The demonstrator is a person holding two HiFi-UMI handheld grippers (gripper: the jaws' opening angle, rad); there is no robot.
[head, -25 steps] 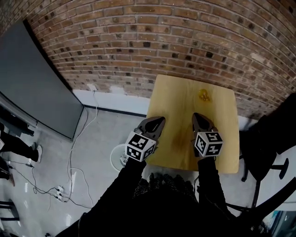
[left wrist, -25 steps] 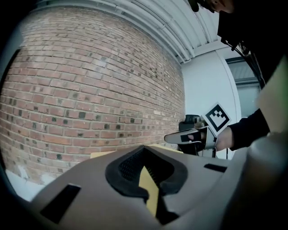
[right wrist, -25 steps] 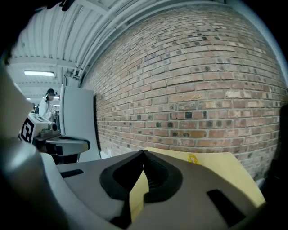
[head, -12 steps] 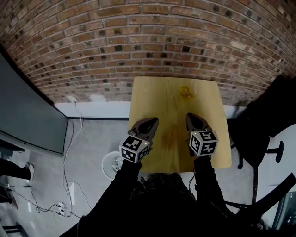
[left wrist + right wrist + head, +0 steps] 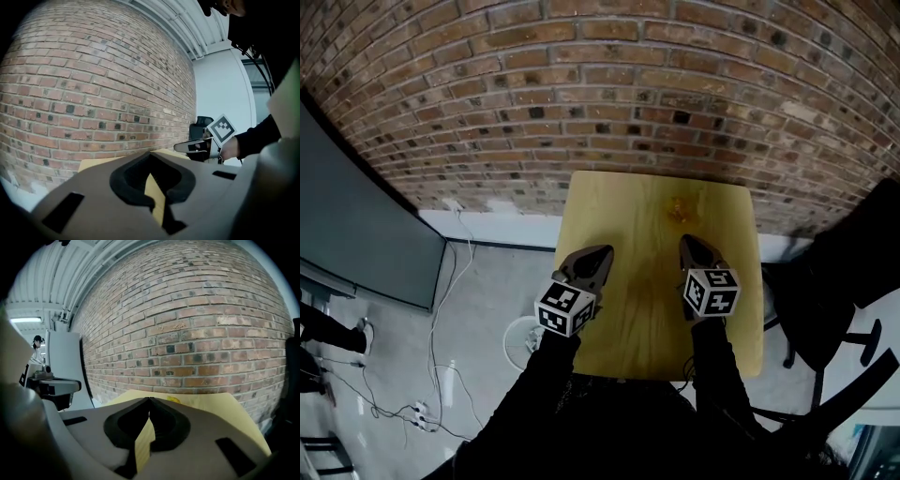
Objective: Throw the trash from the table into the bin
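Facing a brick wall, a small wooden table stands with its far edge close to the bricks.

Trash: one small yellowish scrap lies on the tabletop near the far edge, roughly mid-width. Nothing touches it. What it is made of cannot be made out.

Left gripper: held over the table's left side, with its rear part and marker cube overhanging the left edge. Its own view shows the jaw tips meeting, with only the bare tabletop showing through the hollow behind them. Closed and empty.

Right gripper: held over the right half of the table, pointing toward the wall. The scrap lies ahead of its tips and slightly to their left, apart from them. Its own view shows the tips together and nothing between them. Closed and empty.

The two grippers are side by side, well apart, both short of the scrap.

Surroundings: a dark panel stands to the left. Cables run over the grey floor. A white round object sits on the floor just beside the table's left edge; whether it is the bin cannot be told. A black chair stands to the right.
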